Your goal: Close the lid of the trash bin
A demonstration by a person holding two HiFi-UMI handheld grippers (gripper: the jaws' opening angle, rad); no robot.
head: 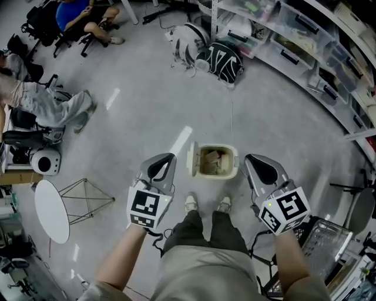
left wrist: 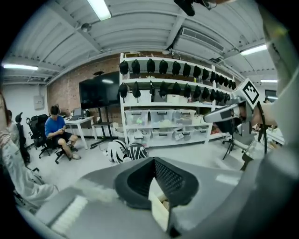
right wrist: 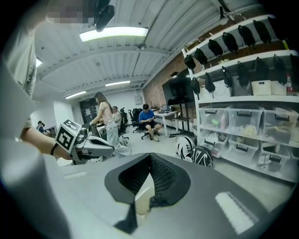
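A small cream trash bin (head: 234, 163) stands on the grey floor just ahead of my shoes, and rubbish shows inside it. Its lid (head: 191, 160) is swung up on the bin's left side. My left gripper (head: 167, 159) hangs left of the lid, jaws together and holding nothing. My right gripper (head: 251, 159) is just right of the bin, also shut and empty. In the left gripper view the cream lid (left wrist: 158, 211) shows below the jaws, and the right gripper (left wrist: 224, 113) is at the right. In the right gripper view the bin's edge (right wrist: 143, 200) and the left gripper (right wrist: 96, 148) appear.
Two black-and-white bags (head: 218, 60) lie on the floor ahead. Shelves with plastic boxes (head: 305, 35) run along the right. A round white table (head: 51, 210) stands at the left, a wire basket (head: 326, 241) at the right. People sit on chairs (head: 76, 14) at the far left.
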